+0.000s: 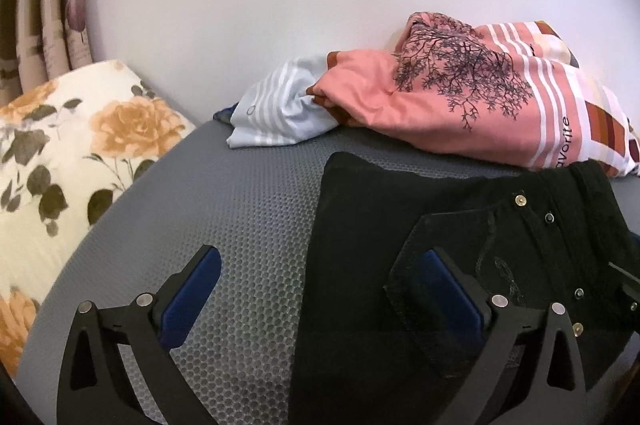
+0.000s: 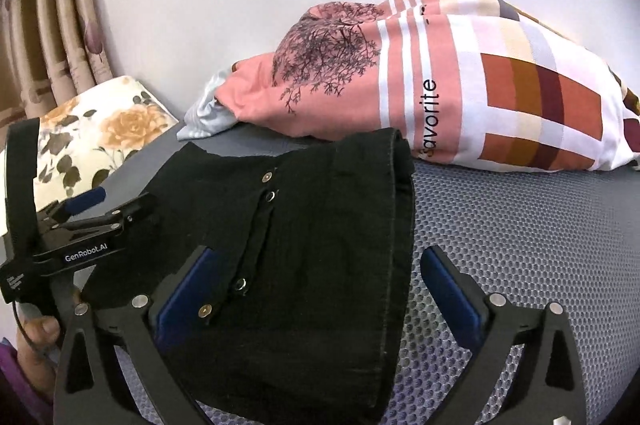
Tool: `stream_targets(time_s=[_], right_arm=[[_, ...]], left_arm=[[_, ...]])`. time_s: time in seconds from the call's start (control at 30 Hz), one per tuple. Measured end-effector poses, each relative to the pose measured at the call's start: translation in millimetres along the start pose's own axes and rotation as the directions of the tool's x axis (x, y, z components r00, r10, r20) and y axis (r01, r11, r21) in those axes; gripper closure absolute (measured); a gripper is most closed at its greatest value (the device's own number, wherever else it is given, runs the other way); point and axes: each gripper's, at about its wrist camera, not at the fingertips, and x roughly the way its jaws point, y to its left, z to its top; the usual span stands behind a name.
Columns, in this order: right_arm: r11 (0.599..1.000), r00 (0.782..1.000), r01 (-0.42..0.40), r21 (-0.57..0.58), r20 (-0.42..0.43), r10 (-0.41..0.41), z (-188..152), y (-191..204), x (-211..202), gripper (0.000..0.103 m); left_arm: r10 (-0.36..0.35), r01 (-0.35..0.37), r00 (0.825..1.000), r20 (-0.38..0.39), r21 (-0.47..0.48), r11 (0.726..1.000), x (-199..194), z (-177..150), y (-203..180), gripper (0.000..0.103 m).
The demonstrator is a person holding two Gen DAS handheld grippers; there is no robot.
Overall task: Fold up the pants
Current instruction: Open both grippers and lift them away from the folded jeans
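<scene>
Black pants (image 1: pixel 380 209) lie folded into a compact stack on the grey mesh surface (image 1: pixel 248 209), metal studs and a pocket facing up. My left gripper (image 1: pixel 320 261) is open; its right finger is over the pants' left part, its left finger over bare mesh. In the right wrist view the pants (image 2: pixel 320 225) fill the middle. My right gripper (image 2: pixel 320 265) is open and straddles their right edge, left finger over the cloth, right finger over the mesh. The left gripper (image 2: pixel 108 201) shows at the pants' left side, open.
A pink tree-print blanket (image 1: pixel 460 101) with striped and checked panels lies bunched behind the pants, on a pale striped cloth (image 1: pixel 276 113). A floral pillow (image 1: pixel 60 153) sits at the left by curtains (image 1: pixel 52 17). A white wall is behind.
</scene>
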Motion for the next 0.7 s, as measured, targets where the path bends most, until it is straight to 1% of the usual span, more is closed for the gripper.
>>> stream_targets(time_s=[0.07, 0.4, 0.47, 0.53, 0.63, 0.7], right_arm=[[1.0, 1.0, -0.001, 0.001, 0.0, 0.001, -0.1, -0.3, -0.1, 0.002], [1.0, 0.999, 0.018, -0.014, -0.027, -0.018, -0.6, 2.0, 3.0, 0.001], [1.0, 0.999, 0.022, -0.019, -0.035, -0.023, -0.1, 2.5, 4.3, 0.001], [0.999, 0.998, 0.031, -0.031, -0.046, -0.032, 0.1, 4.1, 5.5, 0.001], [0.996, 0.995, 0.06, -0.067, -0.076, -0.065, 0.8, 9.9, 4.5, 0.001], [0.998, 0.997, 0.048, -0.048, -0.056, -0.051, 1.5, 10.7, -9.4, 0.001]], left_arm=[[0.009, -0.009, 1.0, 0.011, 0.013, 1.0, -2.1, 0.1, -2.6, 0.0], [0.058, -0.059, 0.997, 0.043, 0.03, 0.998, -10.1, -1.5, -4.5, 0.0], [0.088, -0.09, 0.995, 0.041, 0.039, 0.995, -13.6, -3.0, -5.1, 0.0], [0.103, -0.104, 0.994, 0.034, 0.036, 0.994, -21.2, -5.2, -5.4, 0.0], [0.075, -0.075, 0.997, 0.03, 0.011, 0.997, -43.4, -10.1, -5.2, 0.0], [0.074, -0.074, 0.996, 0.043, 0.008, 0.997, -60.3, -10.4, -7.4, 0.0]])
